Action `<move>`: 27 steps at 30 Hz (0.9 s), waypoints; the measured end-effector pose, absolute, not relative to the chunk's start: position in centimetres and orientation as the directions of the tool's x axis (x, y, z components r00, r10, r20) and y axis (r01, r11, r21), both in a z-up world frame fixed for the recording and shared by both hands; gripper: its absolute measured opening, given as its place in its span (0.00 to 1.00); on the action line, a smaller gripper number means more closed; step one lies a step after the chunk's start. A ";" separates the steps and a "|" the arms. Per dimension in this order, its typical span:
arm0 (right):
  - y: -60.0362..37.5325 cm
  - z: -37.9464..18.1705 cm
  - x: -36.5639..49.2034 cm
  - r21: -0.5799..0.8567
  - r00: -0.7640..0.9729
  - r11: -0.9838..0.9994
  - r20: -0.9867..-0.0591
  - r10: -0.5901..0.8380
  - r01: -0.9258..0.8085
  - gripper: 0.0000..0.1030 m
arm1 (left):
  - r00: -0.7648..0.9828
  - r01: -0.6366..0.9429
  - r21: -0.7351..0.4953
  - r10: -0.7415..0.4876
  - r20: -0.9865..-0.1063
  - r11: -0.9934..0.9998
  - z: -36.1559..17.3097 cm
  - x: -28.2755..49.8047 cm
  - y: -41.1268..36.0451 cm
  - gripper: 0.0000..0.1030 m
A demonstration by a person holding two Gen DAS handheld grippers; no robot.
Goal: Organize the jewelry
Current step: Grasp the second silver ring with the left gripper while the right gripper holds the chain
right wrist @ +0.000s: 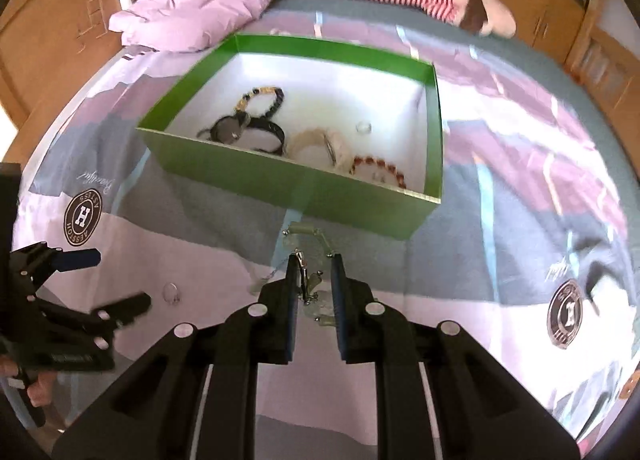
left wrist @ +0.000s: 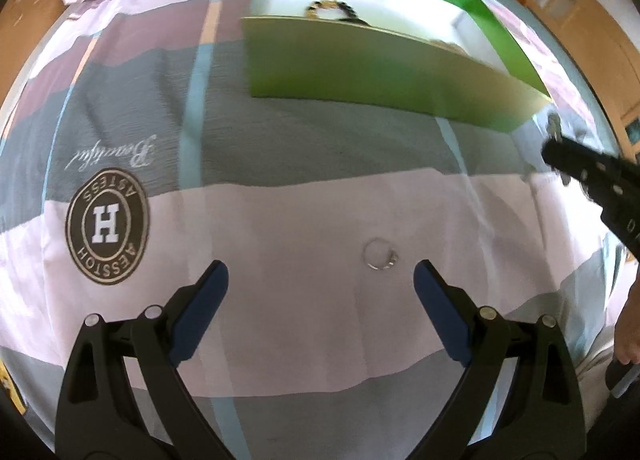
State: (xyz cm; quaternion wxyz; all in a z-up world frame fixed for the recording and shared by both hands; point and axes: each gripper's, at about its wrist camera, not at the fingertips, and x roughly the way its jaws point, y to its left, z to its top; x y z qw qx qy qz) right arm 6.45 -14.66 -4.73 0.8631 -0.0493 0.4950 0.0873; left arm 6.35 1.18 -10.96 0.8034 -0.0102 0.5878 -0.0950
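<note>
The right gripper (right wrist: 314, 262) is clenching a pale green link bracelet (right wrist: 310, 244), which is hanging between its narrow jaws, just before the green cardboard box (right wrist: 280, 180). The left gripper (left wrist: 320, 280) is standing wide open over the striped bedsheet (left wrist: 280, 220), a thin silver ring (left wrist: 380, 255) lying between its blue pads (left wrist: 200, 300), nearer the right one.

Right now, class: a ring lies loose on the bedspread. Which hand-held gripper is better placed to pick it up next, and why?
The left hand-held gripper. Its jaws are open and empty, with the ring just ahead between them. The right hand-held gripper is already shut on a pale green bracelet near the green box.
</note>
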 end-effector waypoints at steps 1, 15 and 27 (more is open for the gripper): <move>-14.6 -4.7 6.4 0.002 0.500 0.981 -0.860 0.100 -0.192 0.15 | 0.288 0.153 -0.118 -0.159 -0.944 0.981 -11.1 6.4 0.6 0.91; -16.2 -5.5 7.6 0.073 0.459 0.990 -0.880 0.121 -0.121 0.15 | 0.200 0.233 -0.104 -0.153 -0.968 0.967 -12.2 7.8 -3.3 0.45; -16.1 -6.4 7.8 0.076 0.428 0.990 -0.896 0.121 -0.122 0.15 | 0.228 0.180 -0.082 -0.123 -0.966 0.980 -11.4 7.2 -1.5 0.20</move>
